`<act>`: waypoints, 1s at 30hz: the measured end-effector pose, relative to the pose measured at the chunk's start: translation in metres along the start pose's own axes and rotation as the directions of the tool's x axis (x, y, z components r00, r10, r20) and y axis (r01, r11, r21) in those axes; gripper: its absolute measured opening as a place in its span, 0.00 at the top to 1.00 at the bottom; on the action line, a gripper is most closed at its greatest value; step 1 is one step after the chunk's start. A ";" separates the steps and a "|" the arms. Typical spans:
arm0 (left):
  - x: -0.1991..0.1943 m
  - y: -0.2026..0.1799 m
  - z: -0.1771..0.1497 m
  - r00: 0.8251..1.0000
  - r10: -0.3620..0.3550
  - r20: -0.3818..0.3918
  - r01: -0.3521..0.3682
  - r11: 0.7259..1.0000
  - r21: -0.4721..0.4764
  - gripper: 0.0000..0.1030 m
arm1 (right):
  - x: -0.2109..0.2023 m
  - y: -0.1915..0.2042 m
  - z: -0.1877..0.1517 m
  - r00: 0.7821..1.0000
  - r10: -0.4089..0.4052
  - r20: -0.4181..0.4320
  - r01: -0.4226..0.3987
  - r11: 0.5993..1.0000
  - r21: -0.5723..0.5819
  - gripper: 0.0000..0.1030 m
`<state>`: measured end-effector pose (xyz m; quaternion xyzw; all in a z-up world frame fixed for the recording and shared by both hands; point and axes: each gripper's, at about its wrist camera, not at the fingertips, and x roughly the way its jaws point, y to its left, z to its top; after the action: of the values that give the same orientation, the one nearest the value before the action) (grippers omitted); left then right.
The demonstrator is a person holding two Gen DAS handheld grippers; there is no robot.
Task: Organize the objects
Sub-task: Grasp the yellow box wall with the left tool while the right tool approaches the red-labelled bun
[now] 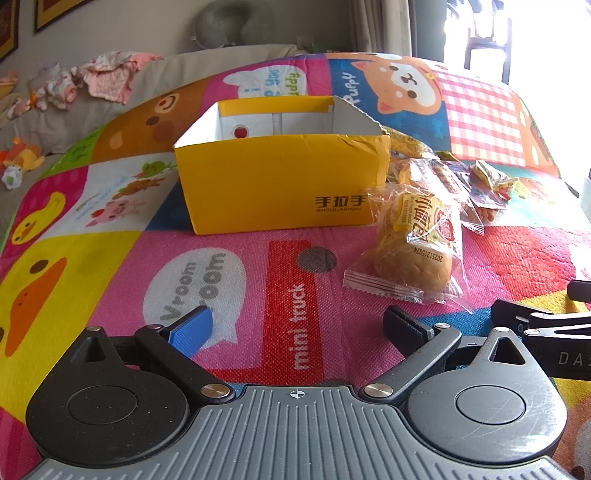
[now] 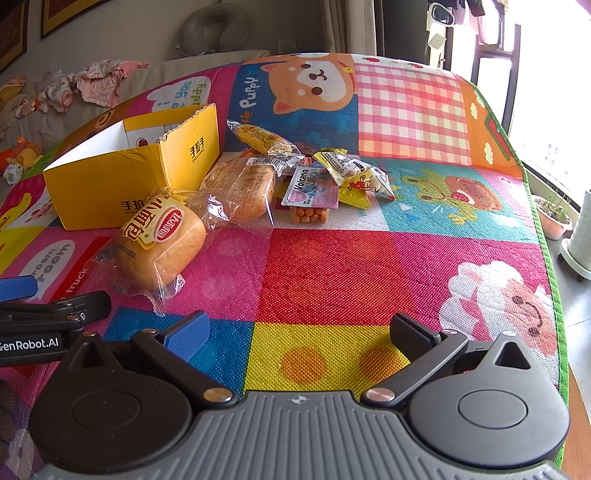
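Note:
An open yellow cardboard box [image 1: 280,184] [image 2: 114,181] stands on the colourful play mat [image 1: 240,280] [image 2: 332,277]. To its right lies a wrapped small bun [image 1: 413,243] [image 2: 162,243], then a larger wrapped bread [image 2: 240,188], a yellow noodle snack pack [image 2: 262,138], a Volcano pack of orange sticks [image 2: 310,195] and small yellow sachets [image 2: 354,173]. My left gripper [image 1: 299,328] hovers open in front of the box, with nothing between its fingers. My right gripper [image 2: 299,332] is open over the mat, right of the bun, and holds nothing.
A grey sofa with crumpled clothes [image 1: 92,81] and soft toys [image 1: 22,158] lies beyond the mat at the left. A neck pillow [image 2: 218,29] rests against the back wall. The mat's green edge [image 2: 546,221] borders the floor, plant pots [image 2: 554,218] and a window at the right.

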<state>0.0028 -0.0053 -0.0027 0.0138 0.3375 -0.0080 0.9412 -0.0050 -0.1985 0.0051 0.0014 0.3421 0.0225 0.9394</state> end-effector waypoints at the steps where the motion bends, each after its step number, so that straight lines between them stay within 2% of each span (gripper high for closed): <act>1: 0.000 0.000 0.002 1.000 0.002 -0.011 -0.002 1.000 0.002 0.01 | 0.000 0.001 0.000 1.000 0.000 -0.001 0.000 1.000 -0.003 0.00; 4: -0.004 0.001 0.006 0.997 0.012 -0.072 -0.013 1.000 -0.008 0.01 | -0.001 -0.004 0.001 1.000 0.028 -0.009 -0.028 0.999 -0.019 0.00; 7: -0.013 0.001 0.015 0.989 -0.004 -0.146 0.006 1.000 0.012 0.02 | -0.004 -0.017 0.008 0.992 0.105 -0.072 -0.106 0.994 -0.013 0.00; 11: -0.035 -0.004 0.049 0.991 -0.102 -0.082 0.107 0.992 0.061 0.02 | -0.013 -0.038 0.015 0.951 0.241 -0.192 -0.242 0.970 0.020 0.00; 13: -0.032 -0.015 0.067 0.984 -0.140 -0.111 0.153 0.982 0.113 0.02 | -0.020 -0.049 0.014 0.931 0.292 -0.219 -0.284 0.957 0.065 0.00; 14: -0.025 -0.024 0.075 0.977 -0.138 -0.162 0.161 0.977 0.140 0.02 | -0.023 -0.055 0.013 0.923 0.314 -0.223 -0.298 0.949 0.101 0.00; 16: -0.010 -0.037 0.085 0.958 -0.119 -0.261 0.163 0.975 0.154 0.02 | -0.025 -0.066 0.013 0.912 0.349 -0.217 -0.314 0.933 0.178 0.00; 19: 0.008 -0.045 0.089 0.925 -0.102 -0.366 0.150 0.983 0.106 0.02 | -0.019 -0.074 0.019 0.902 0.367 -0.226 -0.303 0.913 0.275 0.00; 20: 0.008 -0.048 0.090 0.923 -0.097 -0.372 0.142 0.985 0.097 0.02 | -0.016 -0.076 0.022 0.899 0.368 -0.236 -0.290 0.906 0.307 0.00; 22: 0.006 -0.052 0.091 0.932 -0.082 -0.352 0.127 0.986 0.107 0.02 | -0.013 -0.078 0.026 0.896 0.365 -0.254 -0.269 0.899 0.346 0.00; 24: 0.005 -0.055 0.094 0.940 -0.072 -0.333 0.119 0.986 0.120 0.02 | -0.010 -0.071 0.029 0.892 0.349 -0.287 -0.265 0.918 0.294 0.00; 26: 0.005 -0.056 0.095 0.944 -0.062 -0.324 0.109 0.986 0.129 0.02 | -0.011 -0.054 0.028 0.893 0.299 -0.336 -0.265 0.953 0.146 0.00; 28: 0.005 -0.054 0.100 0.945 -0.047 -0.325 0.093 0.987 0.128 0.02 | -0.014 -0.032 0.021 0.904 0.220 -0.368 -0.245 0.969 -0.024 0.00; 30: 0.001 -0.043 0.107 0.944 -0.049 -0.328 0.085 0.992 0.094 0.02 | -0.015 -0.013 0.012 0.923 0.132 -0.361 -0.199 0.968 -0.155 0.00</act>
<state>0.0705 -0.0515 0.0788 0.0539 0.4871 -0.0557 0.8699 -0.0081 -0.2120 0.0238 -0.0628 0.4977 0.1345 0.8546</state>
